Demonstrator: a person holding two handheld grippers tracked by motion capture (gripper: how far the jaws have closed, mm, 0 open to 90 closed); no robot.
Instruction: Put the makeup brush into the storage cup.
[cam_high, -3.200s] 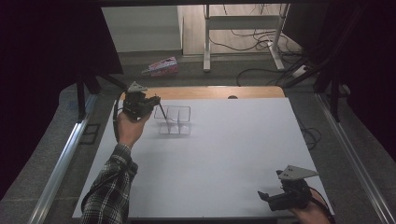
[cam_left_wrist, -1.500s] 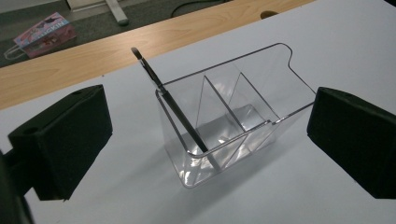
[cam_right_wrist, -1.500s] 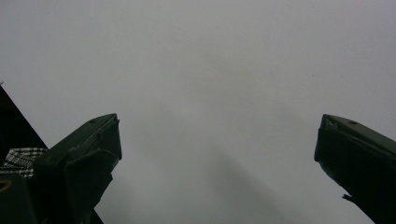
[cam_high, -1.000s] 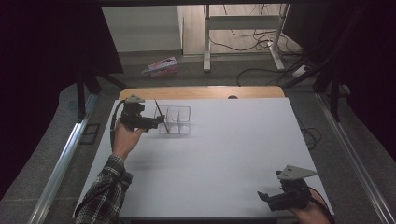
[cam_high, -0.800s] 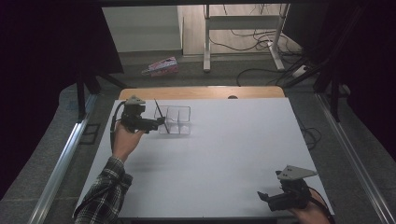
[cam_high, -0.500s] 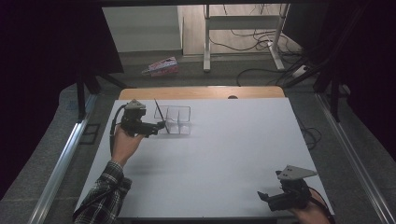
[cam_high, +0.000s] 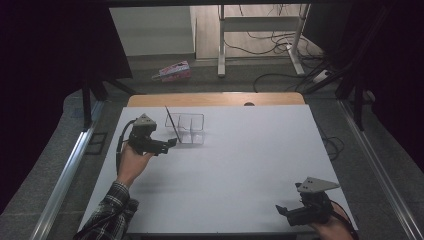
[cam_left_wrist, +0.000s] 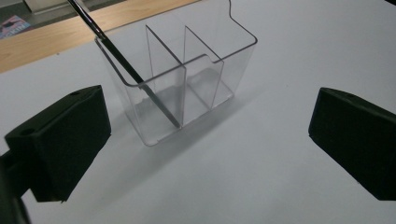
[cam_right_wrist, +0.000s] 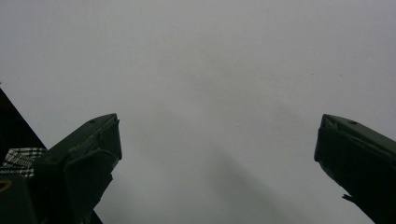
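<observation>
Just ahead of the spread, empty left gripper (cam_left_wrist: 205, 140), the clear divided holder (cam_left_wrist: 187, 84) is seen, a thin dark rod (cam_left_wrist: 126, 70) leaned inside its nearer compartment, tilted up-left

The organizer (cam_left_wrist: 187, 79) at the upper middle of the left gripper view is clear, glossy plastic with smooth walls; the thin rod (cam_left_wrist: 126, 70) leaning in it looks like polished metal. The table (cam_high: 240, 165) is matt white, its far edge strip wood-toned, perhaps laminate
</observation>
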